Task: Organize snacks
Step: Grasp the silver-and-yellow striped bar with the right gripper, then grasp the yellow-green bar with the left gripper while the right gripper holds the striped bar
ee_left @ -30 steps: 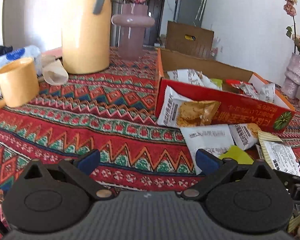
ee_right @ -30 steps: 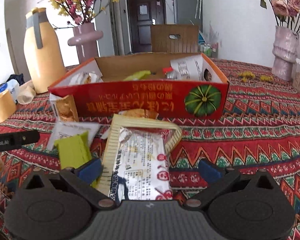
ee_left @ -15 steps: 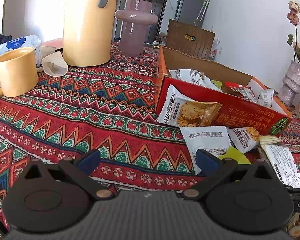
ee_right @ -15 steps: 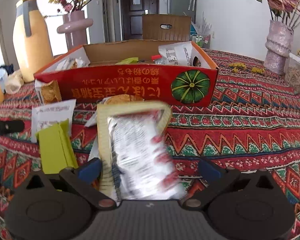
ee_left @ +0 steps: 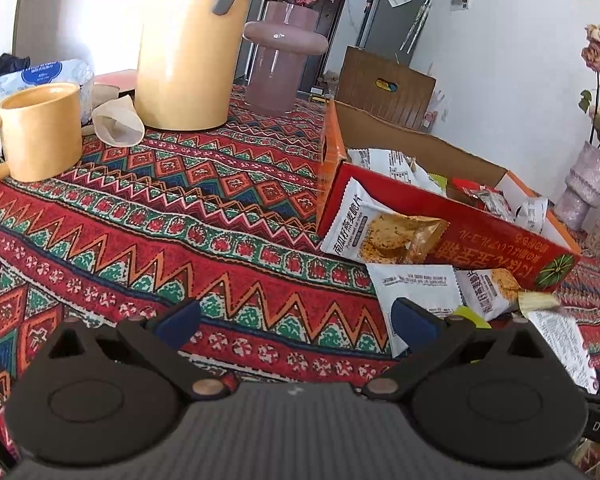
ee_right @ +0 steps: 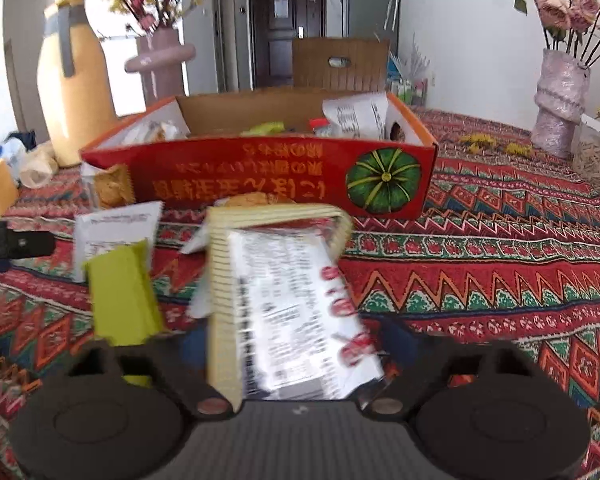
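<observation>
The left wrist view alone is showing the yellow mug (ee_left: 40,132) at far left and the left gripper (ee_left: 296,318) hanging with jaws spread wide over the patterned tablecloth (ee_left: 180,216), gripping nothing. In the right wrist view, the right gripper (ee_right: 296,344) is clenching a striped snack packet (ee_right: 284,300), blurred, just near of the red box (ee_right: 260,176) holding other snacks.

A box (ee_right: 260,184) is set on the tablecloth (ee_right: 500,248), with packets (ee_right: 352,120) inside it. More packets (ee_right: 116,232) lie near its front. A jug (ee_right: 76,80) and vase (ee_right: 160,60) stand far left, a mug (ee_left: 40,132) nearer.
</observation>
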Demonstrator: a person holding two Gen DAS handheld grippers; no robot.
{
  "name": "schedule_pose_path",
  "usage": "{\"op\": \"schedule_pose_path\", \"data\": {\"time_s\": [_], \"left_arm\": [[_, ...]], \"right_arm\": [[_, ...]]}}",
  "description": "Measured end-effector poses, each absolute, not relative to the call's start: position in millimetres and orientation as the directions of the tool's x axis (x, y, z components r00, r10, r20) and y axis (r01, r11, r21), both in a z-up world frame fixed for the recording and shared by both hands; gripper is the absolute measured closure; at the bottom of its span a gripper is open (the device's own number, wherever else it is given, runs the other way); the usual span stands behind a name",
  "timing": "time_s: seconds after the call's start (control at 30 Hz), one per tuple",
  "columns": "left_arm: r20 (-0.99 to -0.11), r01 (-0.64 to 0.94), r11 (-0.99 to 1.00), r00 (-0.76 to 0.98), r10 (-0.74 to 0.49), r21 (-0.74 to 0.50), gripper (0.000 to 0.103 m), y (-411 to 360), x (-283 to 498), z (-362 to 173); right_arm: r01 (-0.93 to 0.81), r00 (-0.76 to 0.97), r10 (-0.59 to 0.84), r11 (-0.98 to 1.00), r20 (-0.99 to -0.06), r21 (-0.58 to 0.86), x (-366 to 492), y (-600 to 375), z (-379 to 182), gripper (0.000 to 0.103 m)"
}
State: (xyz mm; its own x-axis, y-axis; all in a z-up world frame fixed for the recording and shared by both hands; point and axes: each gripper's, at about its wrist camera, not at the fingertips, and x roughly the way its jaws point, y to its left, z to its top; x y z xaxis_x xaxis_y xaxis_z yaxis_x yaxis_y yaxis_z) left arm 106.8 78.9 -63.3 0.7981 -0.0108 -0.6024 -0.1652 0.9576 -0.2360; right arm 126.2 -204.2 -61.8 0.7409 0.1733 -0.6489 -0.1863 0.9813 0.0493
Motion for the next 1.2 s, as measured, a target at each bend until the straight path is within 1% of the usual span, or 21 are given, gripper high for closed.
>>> {"op": "schedule_pose_path", "data": {"time_s": [0.03,0.07,0.1,0.13,0.17,0.37,0.57,0.73,0.8,1.07,1.2], "left_arm": [[-0.604,-0.167,0.957,0.797,-0.01,-0.237,0.0,79.2,107.1,-63.3],[-0.604,-0.168,0.957,0.797,-0.01,-0.236,0.0,79.1,107.3,-63.3],[-0.604,-0.167,0.957,0.797,-0.01,-0.237,0.0,79.1,107.2,-63.2],[-0.603,-0.167,0.957,0.798,-0.009,-0.236,0.0,78.9,107.0,-63.1],[-0.603,-0.169,0.957,0.798,-0.007,-0.235,0.0,78.7,107.0,-63.0],[-0.609,-0.182,0.955,0.793,0.002,-0.234,0.0,79.9,108.1,-63.6],[-0.614,-0.194,0.954,0.789,0.013,-0.229,0.0,80.2,108.7,-64.4],[-0.62,-0.208,0.952,0.784,0.026,-0.224,0.0,80.6,109.7,-65.2],[-0.621,-0.213,0.952,0.783,0.032,-0.22,0.0,80.6,109.9,-65.4],[-0.617,-0.234,0.952,0.784,0.064,-0.197,0.0,79.1,108.3,-63.8],[-0.626,-0.208,0.971,0.774,0.089,-0.119,0.0,65.4,108.6,-57.4]], "right_arm": [[-0.186,0.749,0.176,0.981,-0.638,0.052,121.4,-204.5,-61.3,0.044],[-0.189,0.758,0.185,0.98,-0.626,0.061,116.5,-205.9,-60.7,0.055],[-0.192,0.762,0.196,0.979,-0.617,0.074,113.0,-207.9,-59.8,0.059],[-0.194,0.768,0.204,0.977,-0.607,0.084,109.8,-210.1,-58.7,0.067],[-0.196,0.775,0.21,0.977,-0.596,0.088,107.2,-211.9,-57.1,0.069],[-0.158,0.849,0.177,0.984,-0.498,0.08,97.3,-225.9,-41.3,0.07],[-0.039,0.894,0.06,0.998,-0.444,0.057,104.6,-258.7,-38.4,0.07],[0.03,0.89,0.009,0.996,-0.456,0.079,113.7,-280.5,-50.9,0.07],[0.031,0.88,0.017,0.995,-0.475,0.093,118.6,-282.9,-58.5,0.07],[-0.002,0.88,0.051,0.995,-0.472,0.104,116.9,-281.6,-62.2,0.07],[-0.002,0.876,0.05,0.995,-0.479,0.1,116.7,-279.6,-62.5,0.07]]}}
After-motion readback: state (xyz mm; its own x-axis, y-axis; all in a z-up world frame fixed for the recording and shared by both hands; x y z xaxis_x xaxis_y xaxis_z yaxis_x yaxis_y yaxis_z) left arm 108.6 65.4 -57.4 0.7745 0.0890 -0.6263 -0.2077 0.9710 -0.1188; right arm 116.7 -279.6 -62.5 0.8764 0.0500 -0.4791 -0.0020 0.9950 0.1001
